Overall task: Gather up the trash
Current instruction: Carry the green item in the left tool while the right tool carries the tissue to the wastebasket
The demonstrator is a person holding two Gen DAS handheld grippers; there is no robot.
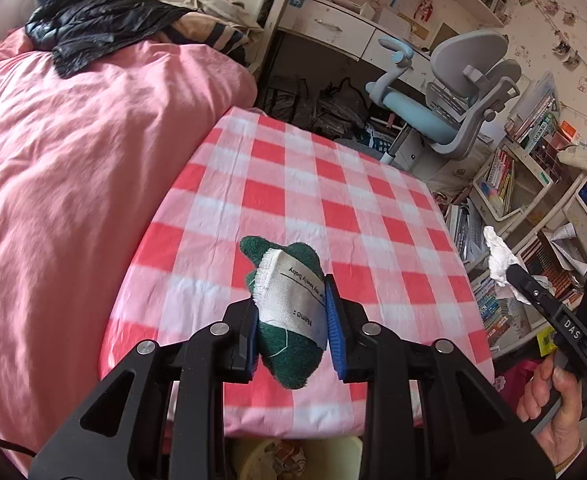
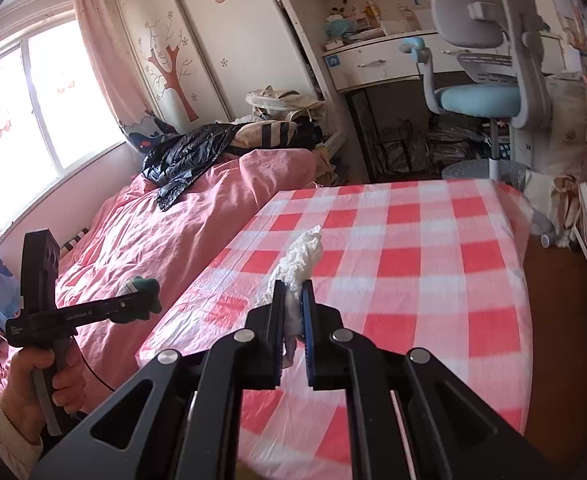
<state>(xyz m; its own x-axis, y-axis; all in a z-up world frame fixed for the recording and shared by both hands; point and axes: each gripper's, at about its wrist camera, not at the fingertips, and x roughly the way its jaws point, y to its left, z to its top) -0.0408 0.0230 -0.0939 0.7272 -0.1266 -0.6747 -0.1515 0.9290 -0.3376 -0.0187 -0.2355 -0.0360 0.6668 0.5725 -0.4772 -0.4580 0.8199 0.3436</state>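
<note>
Daylight lit the room, entering through the window (image 2: 33, 120) at the left of the right wrist view, where the panes were blown out to near white. The pink quilt (image 1: 73, 160) showed soft shadows in its folds. Both views bent strongly toward their edges, with dark corners around the fisheye circle. The checked tablecloth (image 2: 433, 280) looked smeared by motion blur in the right wrist view and was sharper in the left.

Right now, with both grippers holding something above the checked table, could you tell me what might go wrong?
1. The green cloth is pinched only across its middle by the left gripper; its ends hang free and it could slip out.
2. The white tissue in the right gripper trails loosely and might tear or snag on the checked tablecloth.
</note>
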